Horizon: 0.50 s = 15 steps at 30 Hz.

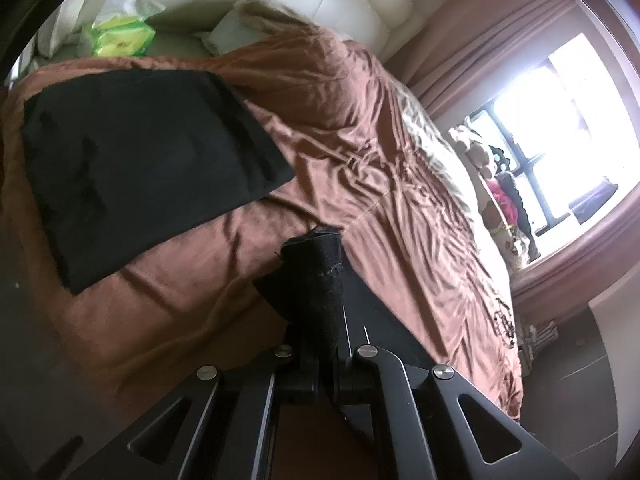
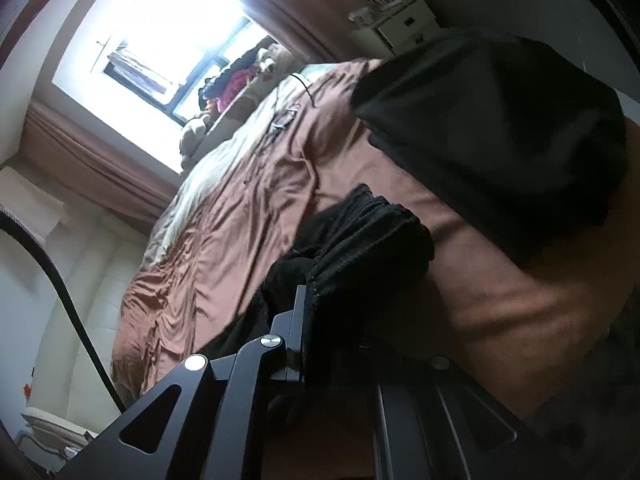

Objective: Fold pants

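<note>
**Both tongs clamped on black pants above a brown bedspread**

Nearest in the left wrist view, the left tongs (image 1: 320, 264) are closed tight on a bunched edge of the black pants (image 1: 316, 280); the cloth sticks up past the fingertips and hangs down between the black linkage arms. In the right wrist view the right tongs (image 2: 316, 280) are likewise pressed shut on a thick, gathered roll of the same black fabric (image 2: 372, 232), which drapes over the fingers and hides the right-hand one.

Just beyond the tongs lies the bed, covered by a wrinkled brown bedspread (image 1: 380, 168). On it, to the left in the left wrist view, a flat black rectangle of fabric (image 1: 140, 160) lies spread out; whether it is a folded part of the pants or a separate garment cannot be told. In the right wrist view a dark mass of black cloth (image 2: 500, 132) lies up at the right of the bed, blurred.

Farther off, at the head of the bed, sit a green-and-white packet (image 1: 120, 32) and a pale pillow (image 1: 228, 32) against a cream padded headboard (image 1: 320, 0). Across the bed, plush toys (image 1: 480, 152) line a bright window (image 1: 560, 112) framed by brown curtains (image 1: 480, 40).
</note>
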Each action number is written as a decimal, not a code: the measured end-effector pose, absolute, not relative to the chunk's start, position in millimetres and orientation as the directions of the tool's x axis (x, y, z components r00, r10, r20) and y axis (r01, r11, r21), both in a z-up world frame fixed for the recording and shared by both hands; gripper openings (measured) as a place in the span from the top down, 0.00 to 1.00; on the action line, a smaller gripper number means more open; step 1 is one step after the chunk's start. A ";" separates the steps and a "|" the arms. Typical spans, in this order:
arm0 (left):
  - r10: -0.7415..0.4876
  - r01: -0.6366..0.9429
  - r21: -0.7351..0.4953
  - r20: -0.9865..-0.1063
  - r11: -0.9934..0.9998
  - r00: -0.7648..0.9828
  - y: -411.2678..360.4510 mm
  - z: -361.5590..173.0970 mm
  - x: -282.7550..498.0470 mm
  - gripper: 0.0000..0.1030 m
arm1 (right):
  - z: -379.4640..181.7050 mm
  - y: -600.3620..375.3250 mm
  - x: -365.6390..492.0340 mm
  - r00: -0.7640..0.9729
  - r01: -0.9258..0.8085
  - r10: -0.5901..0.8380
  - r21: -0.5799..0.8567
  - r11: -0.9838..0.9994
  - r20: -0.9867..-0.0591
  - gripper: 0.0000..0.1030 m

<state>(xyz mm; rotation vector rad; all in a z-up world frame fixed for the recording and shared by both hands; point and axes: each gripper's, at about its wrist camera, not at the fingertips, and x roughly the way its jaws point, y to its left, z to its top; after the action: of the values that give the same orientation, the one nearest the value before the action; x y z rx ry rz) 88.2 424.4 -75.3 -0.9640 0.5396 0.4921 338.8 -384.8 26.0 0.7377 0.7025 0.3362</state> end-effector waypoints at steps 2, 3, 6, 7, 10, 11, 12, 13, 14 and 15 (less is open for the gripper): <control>0.129 -0.632 -0.604 -0.666 0.485 0.735 424.3 -91.6 86.2 0.94 | 15.4 -386.1 339.8 0.708 -0.024 0.513 0.710 0.704 -0.485 0.95; 0.120 -0.654 -0.583 -0.695 0.483 0.708 424.7 -101.4 85.1 0.94 | 7.8 -387.4 340.6 0.696 -0.004 0.511 0.709 0.706 -0.505 0.94; 0.107 -0.705 -0.521 -0.763 0.481 0.637 422.6 -126.5 79.3 0.90 | -21.0 -387.1 339.9 0.649 0.059 0.496 0.688 0.723 -0.577 0.89; 0.106 -0.708 -0.521 -0.766 0.477 0.634 421.7 -132.0 74.4 0.85 | -28.2 -386.1 338.9 0.634 0.086 0.470 0.660 0.746 -0.614 0.83; 0.129 -0.730 -0.491 -0.782 0.476 0.610 419.4 -141.0 59.7 0.68 | -46.8 -387.2 328.0 0.615 0.135 0.424 0.618 0.774 -0.665 0.71; 0.136 -0.734 -0.479 -0.787 0.482 0.602 418.5 -141.5 56.7 0.65 | -50.1 -389.5 321.2 0.618 0.138 0.420 0.618 0.774 -0.664 0.70; 0.142 -0.736 -0.469 -0.789 0.488 0.597 417.5 -141.1 53.5 0.65 | -50.3 -391.2 316.6 0.624 0.139 0.413 0.614 0.777 -0.664 0.66; 0.147 -0.735 -0.465 -0.789 0.494 0.597 417.0 -139.2 50.4 0.65 | -48.7 -392.3 311.7 0.632 0.137 0.404 0.609 0.781 -0.661 0.64; 0.153 -0.734 -0.463 -0.786 0.498 0.599 416.9 -136.1 47.6 0.65 | -45.6 -394.1 306.0 0.644 0.130 0.398 0.605 0.785 -0.654 0.64; 0.157 -0.732 -0.461 -0.783 0.502 0.601 416.9 -132.9 45.2 0.65 | -41.1 -394.7 300.5 0.654 0.122 0.389 0.598 0.792 -0.648 0.64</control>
<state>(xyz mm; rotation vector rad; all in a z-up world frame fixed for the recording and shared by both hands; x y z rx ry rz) 45.2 416.9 -132.9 -0.8884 0.7473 0.6023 300.5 -394.7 -41.1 0.6580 0.8586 0.1646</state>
